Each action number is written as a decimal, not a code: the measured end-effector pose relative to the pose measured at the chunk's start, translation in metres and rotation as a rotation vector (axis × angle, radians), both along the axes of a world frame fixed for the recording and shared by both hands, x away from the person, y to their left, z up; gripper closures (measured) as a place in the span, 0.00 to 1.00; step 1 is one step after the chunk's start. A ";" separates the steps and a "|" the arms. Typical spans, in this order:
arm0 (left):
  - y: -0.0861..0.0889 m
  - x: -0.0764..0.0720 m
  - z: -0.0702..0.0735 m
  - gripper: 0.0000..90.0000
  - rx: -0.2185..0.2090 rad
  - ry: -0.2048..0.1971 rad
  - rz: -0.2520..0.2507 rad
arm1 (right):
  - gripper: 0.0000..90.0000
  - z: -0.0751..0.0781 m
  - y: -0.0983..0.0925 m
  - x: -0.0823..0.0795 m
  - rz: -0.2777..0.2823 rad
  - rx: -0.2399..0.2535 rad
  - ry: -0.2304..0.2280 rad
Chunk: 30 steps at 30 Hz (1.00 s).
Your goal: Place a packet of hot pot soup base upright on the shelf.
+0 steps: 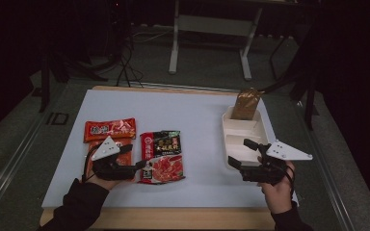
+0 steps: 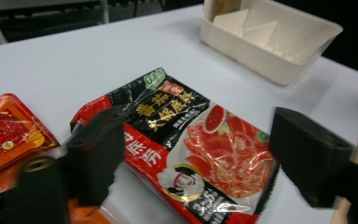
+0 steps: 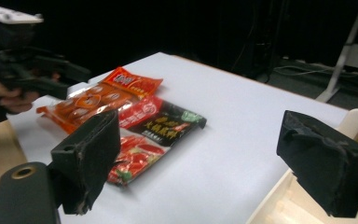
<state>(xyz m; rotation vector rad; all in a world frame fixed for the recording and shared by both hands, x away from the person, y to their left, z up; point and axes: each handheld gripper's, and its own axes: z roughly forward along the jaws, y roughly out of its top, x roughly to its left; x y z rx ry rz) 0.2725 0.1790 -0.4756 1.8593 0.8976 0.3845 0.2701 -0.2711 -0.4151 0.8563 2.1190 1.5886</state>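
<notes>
**One packet binned, three left on the desk**

The left gripper [image 1: 137, 165] sits with its jaws partly open around the near edge of the black-and-red sauce packet [image 1: 162, 156], which lies flat near the middle of the desk [image 1: 197, 103] — the pads look not yet pressed on it, and nothing is lifted. The right gripper [image 1: 241, 153] hovers wide open and empty over the near end of the white tray [image 1: 262, 126] at the desk's right edge. A brown packet [image 1: 245, 103] already stands in the tray's far compartment. Two orange-red packets [image 1: 110, 129] wait by the left edge. By the look of it, one is sorted and three remain — the grasp comes next.
</notes>
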 end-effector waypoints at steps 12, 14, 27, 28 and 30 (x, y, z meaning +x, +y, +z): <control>-0.007 0.036 -0.027 0.82 0.179 0.147 0.166 | 0.16 -0.006 0.001 -0.002 0.027 -0.008 0.009; -0.006 0.041 -0.032 0.88 0.200 0.183 0.188 | 0.16 -0.007 0.001 -0.002 0.033 -0.006 0.016; -0.021 0.058 -0.050 1.00 0.319 0.321 0.199 | 0.16 -0.008 0.000 -0.001 0.036 0.003 0.026; -0.024 0.059 -0.050 1.00 0.321 0.325 0.191 | 0.16 -0.008 0.000 -0.001 0.035 -0.002 0.024; -0.030 0.060 -0.051 1.00 0.341 0.331 0.178 | 0.16 -0.008 0.001 -0.001 0.032 -0.009 0.020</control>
